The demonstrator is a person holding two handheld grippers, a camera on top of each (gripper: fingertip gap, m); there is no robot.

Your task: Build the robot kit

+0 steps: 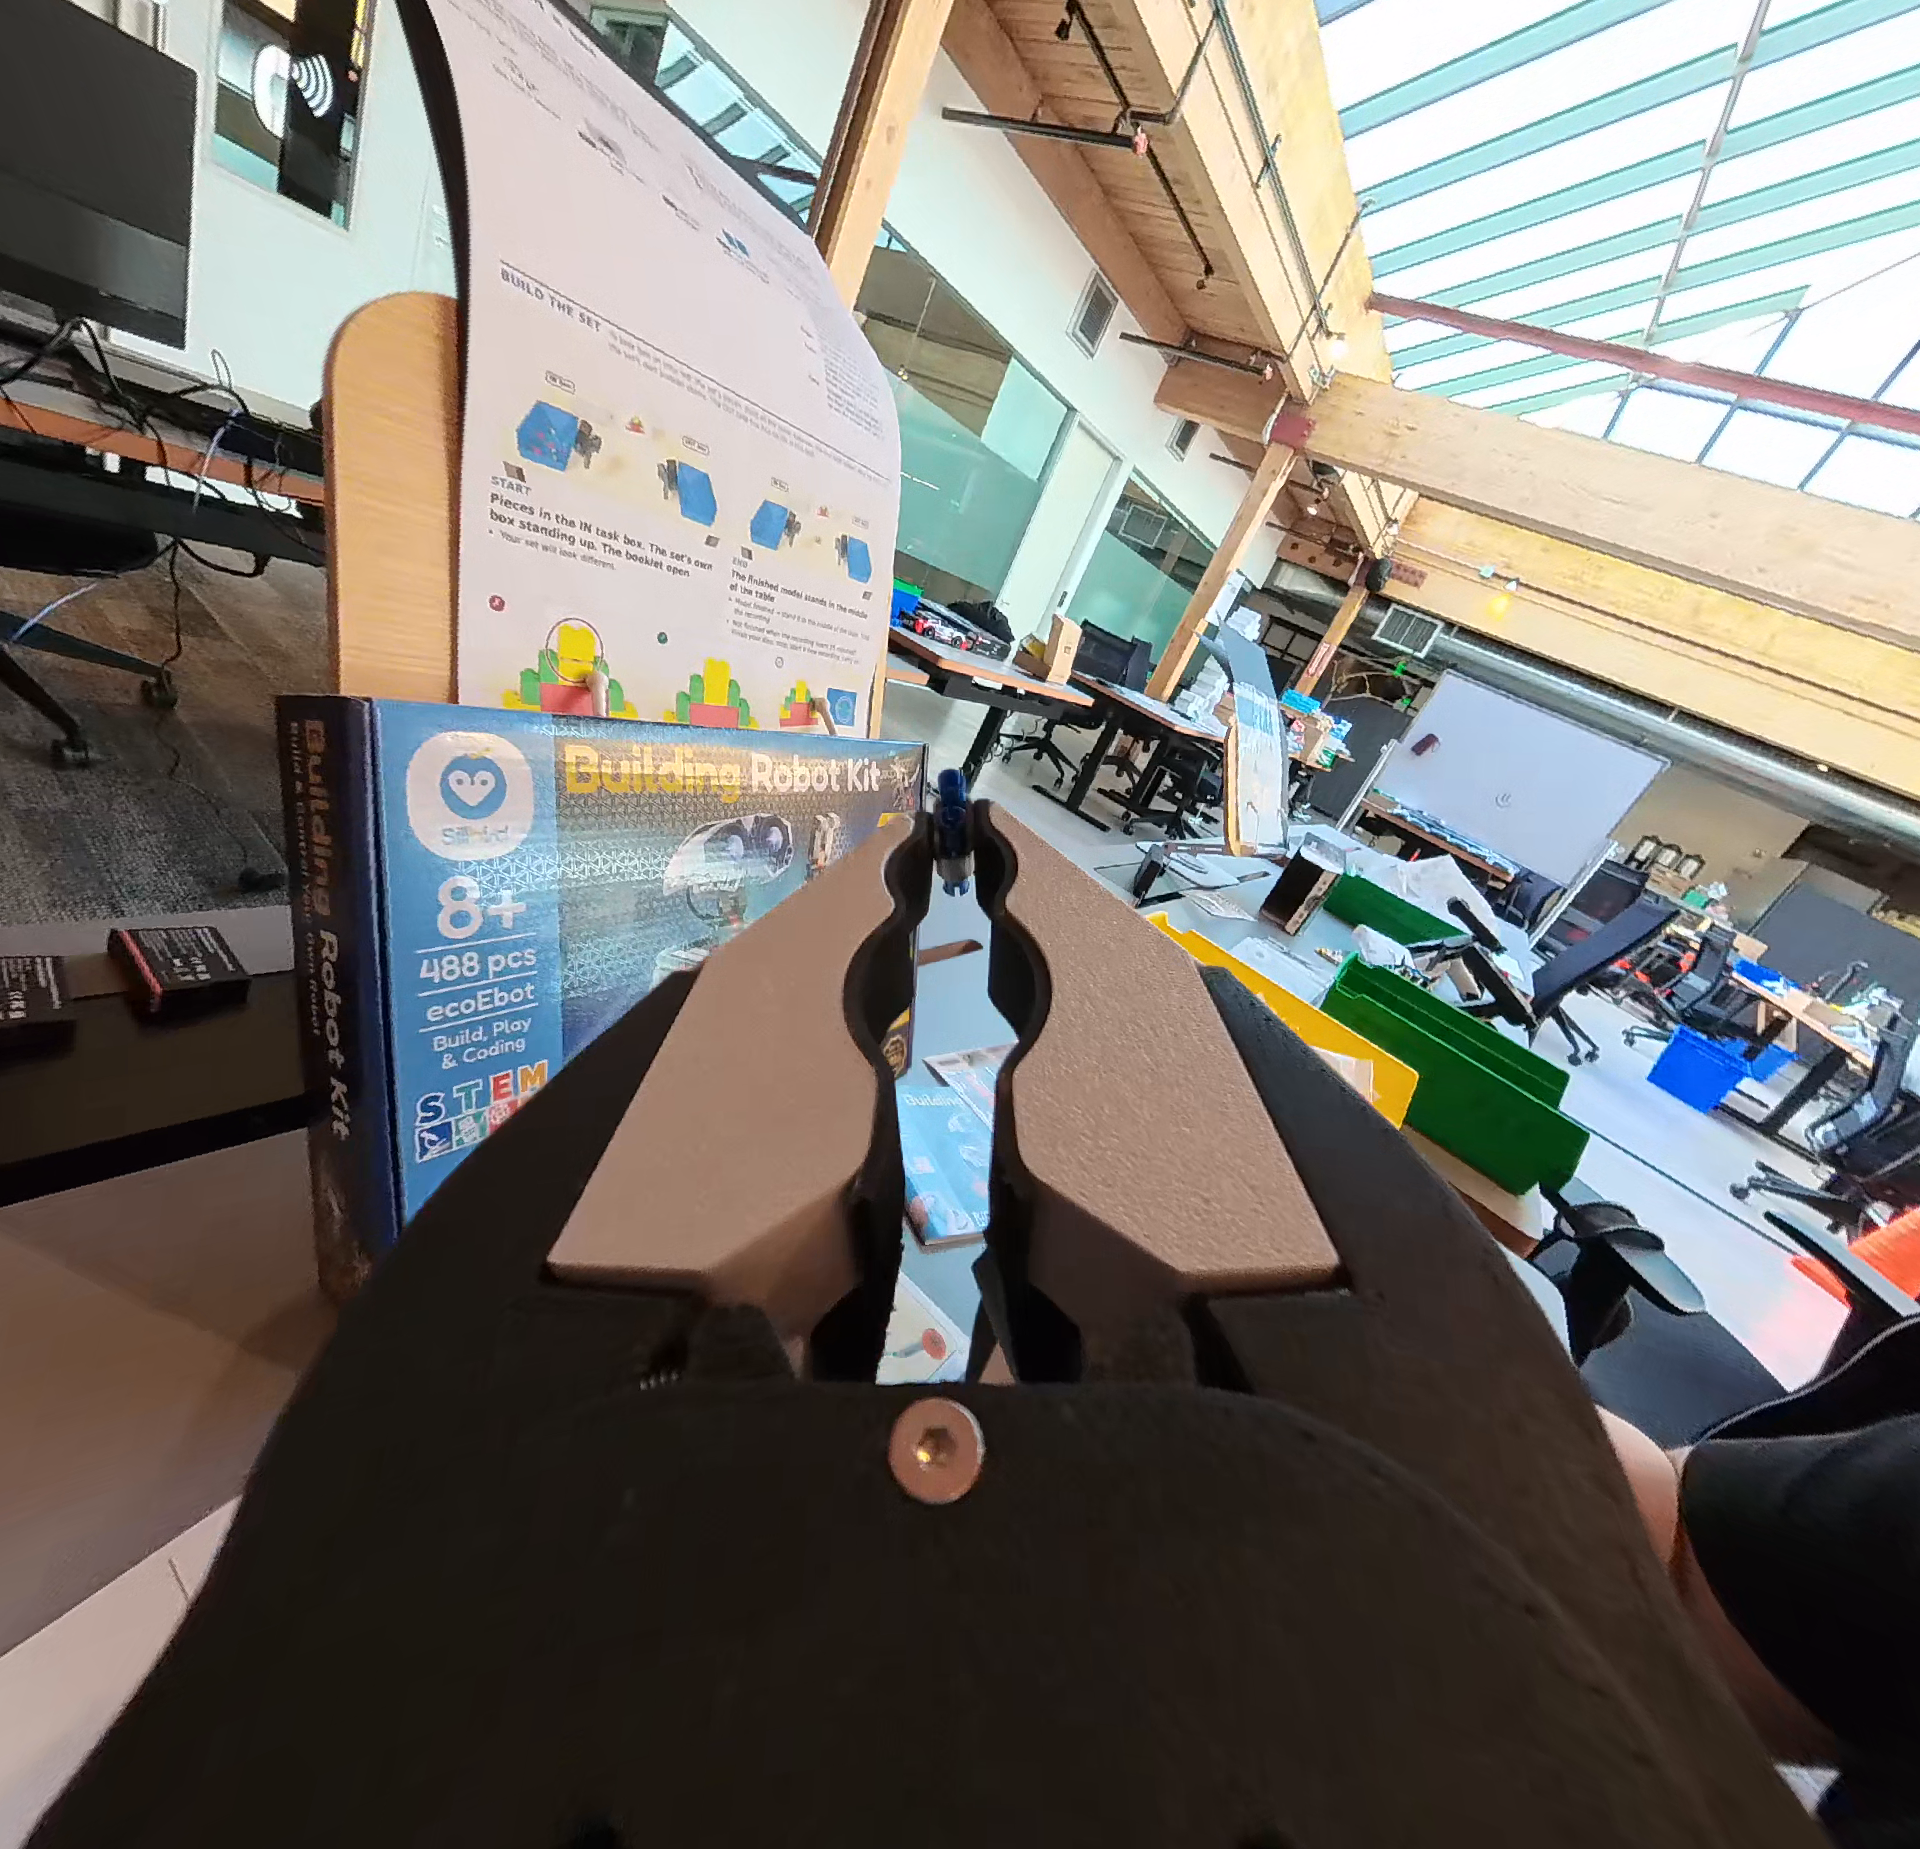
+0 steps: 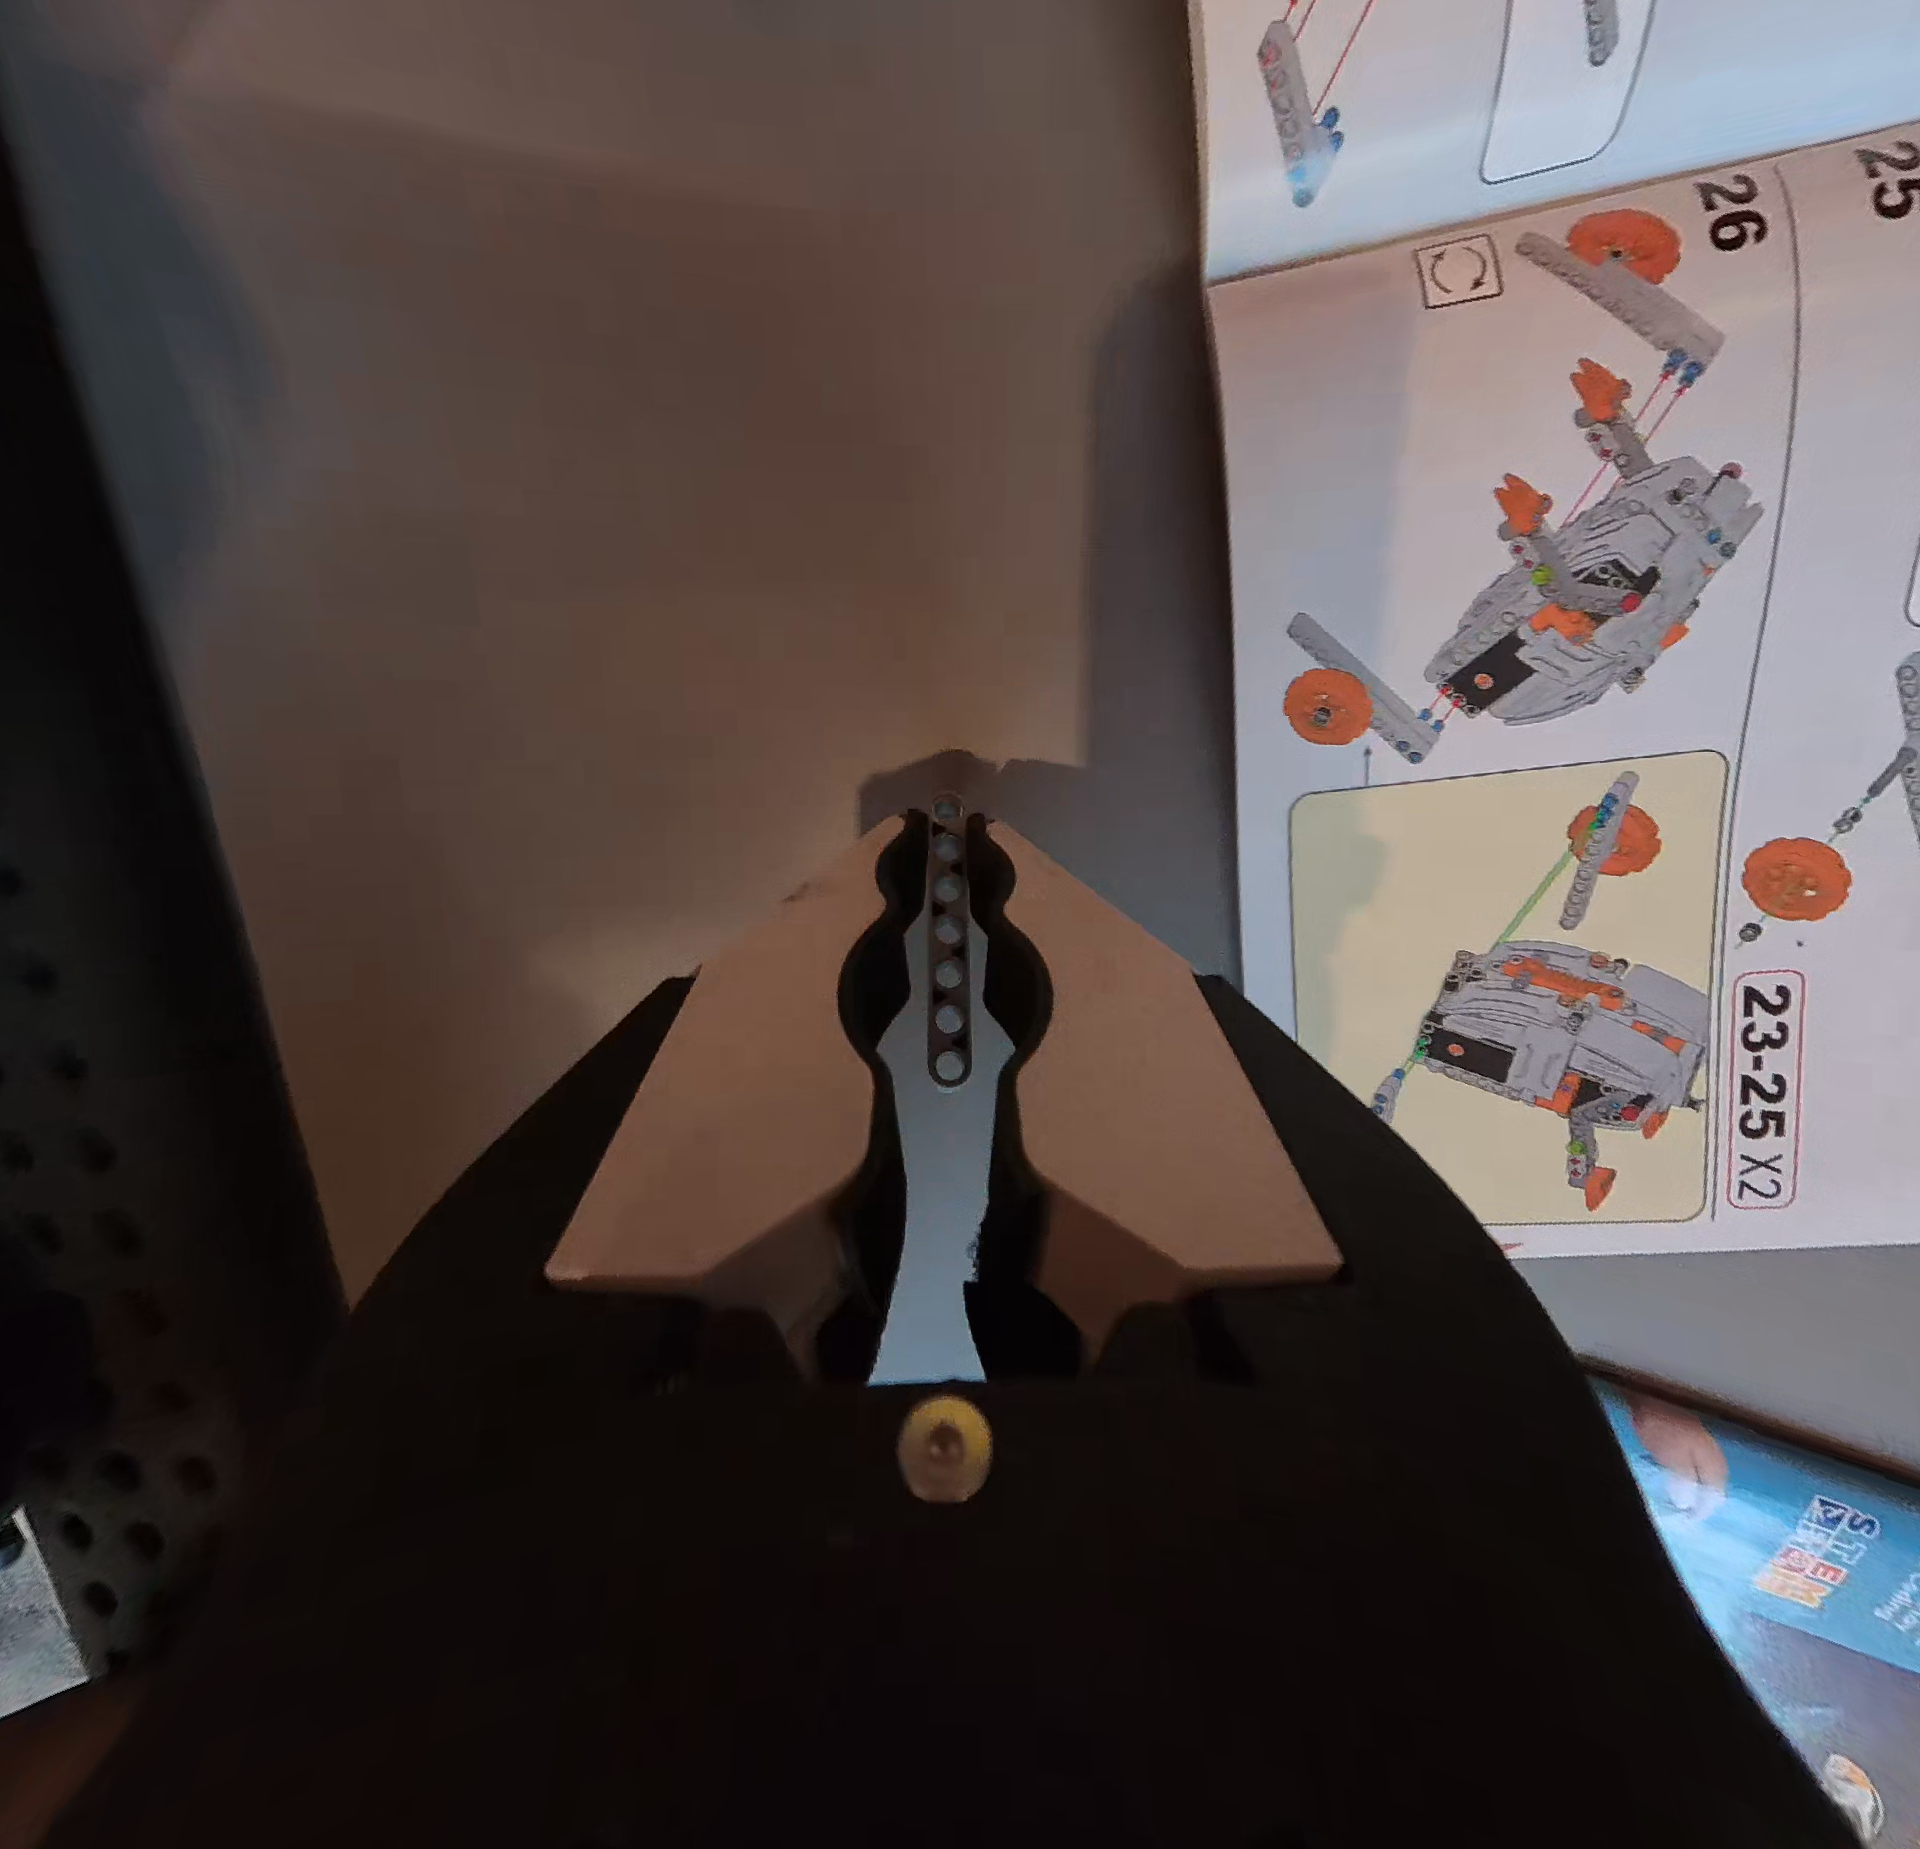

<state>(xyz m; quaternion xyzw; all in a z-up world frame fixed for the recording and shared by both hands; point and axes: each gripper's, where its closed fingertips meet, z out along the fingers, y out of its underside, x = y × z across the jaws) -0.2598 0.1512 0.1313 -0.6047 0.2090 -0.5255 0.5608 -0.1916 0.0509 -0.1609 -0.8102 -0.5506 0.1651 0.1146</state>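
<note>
Left gripper (image 1: 951, 843), centre of the left wrist view, nearly closed, pinching a small blue pin (image 1: 952, 831) at the very tips, raised well above the table. Just behind it, centre left, a blue kit box (image 1: 468, 926) standing upright; above that, a printed sheet (image 1: 665, 397) leaning against a wooden board (image 1: 390, 500). Between and below the fingers, a booklet (image 1: 940, 1155) lying flat. To the right, a yellow bin (image 1: 1299, 1010) and a green bin (image 1: 1455, 1072), then an open office beyond. Right gripper (image 2: 948, 823), centre of the right wrist view, nearly closed on a grey beam (image 2: 948, 958) with a row of holes, gripped along its length between the pads, one end just past the tips; pointed down at a pale table (image 2: 623, 449). At right, open instruction pages (image 2: 1507, 656) with assembly drawings; lower right corner, a blue booklet cover (image 2: 1787, 1612); far left, a dark perforated surface (image 2: 62, 1280). Both parts picked up and held apart in separate grippers; pin not yet seated in the beam. No assembled model in either view.
</note>
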